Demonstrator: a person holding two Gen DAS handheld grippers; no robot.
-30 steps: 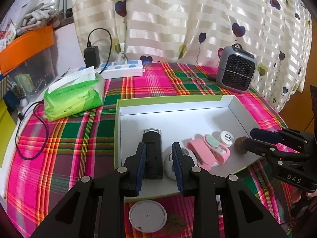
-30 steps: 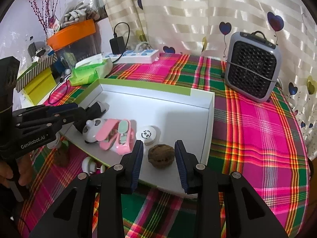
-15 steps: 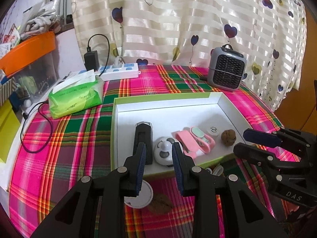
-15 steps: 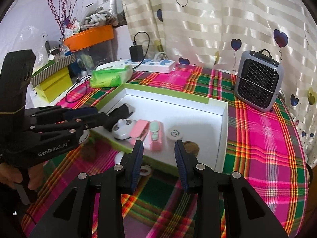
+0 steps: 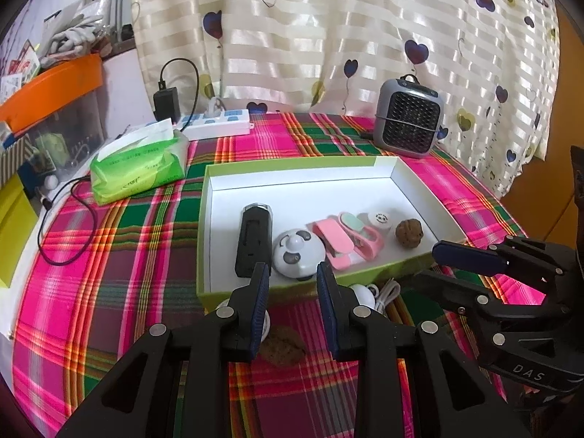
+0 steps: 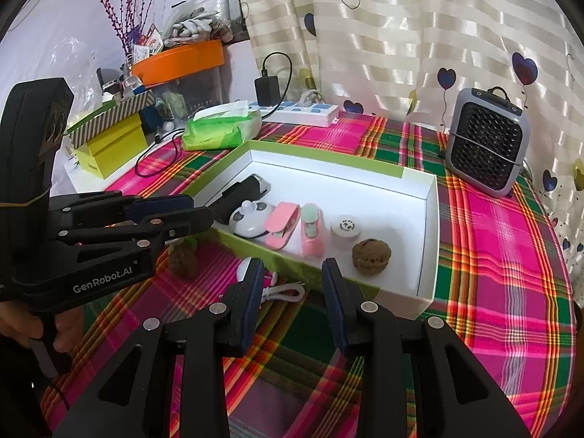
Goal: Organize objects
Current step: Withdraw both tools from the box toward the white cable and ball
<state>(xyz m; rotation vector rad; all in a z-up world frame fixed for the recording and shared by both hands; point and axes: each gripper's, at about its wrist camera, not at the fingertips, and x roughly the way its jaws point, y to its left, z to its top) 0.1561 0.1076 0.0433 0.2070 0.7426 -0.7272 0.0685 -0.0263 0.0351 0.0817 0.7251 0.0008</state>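
Both grippers, inventory as held: my left gripper (image 5: 292, 284) parted and empty, nothing between its pads; my right gripper (image 6: 292, 277) likewise parted and empty. Each hangs just short of the near wall of the box (image 5: 387, 175), angled down toward it.

Item 1, loose walnut (image 5: 283, 350): on the surface directly beneath my left gripper, slightly behind its fingertips, outside the box. Nearest hand: left, by my judgement. Roundish, no long axis to speak of.

Item 2, white disc (image 5: 268, 323): touching or just beside the left finger, mostly hidden behind it.

Item 3, white ball with cable (image 6: 281, 290): on the surface between both grippers, against the box's near wall; cable runs crosswise to my right gripper.

Item 4, already boxed, left to right ahead of me: black device (image 5: 253, 241), long axis pointing away; panda toy (image 5: 297, 253); pink clips (image 5: 346, 239); white cap (image 5: 379, 217); second walnut (image 5: 408, 231).

Beyond: tissue pack (image 5: 138, 168), power strip (image 5: 219, 126), small heater (image 5: 410, 118).
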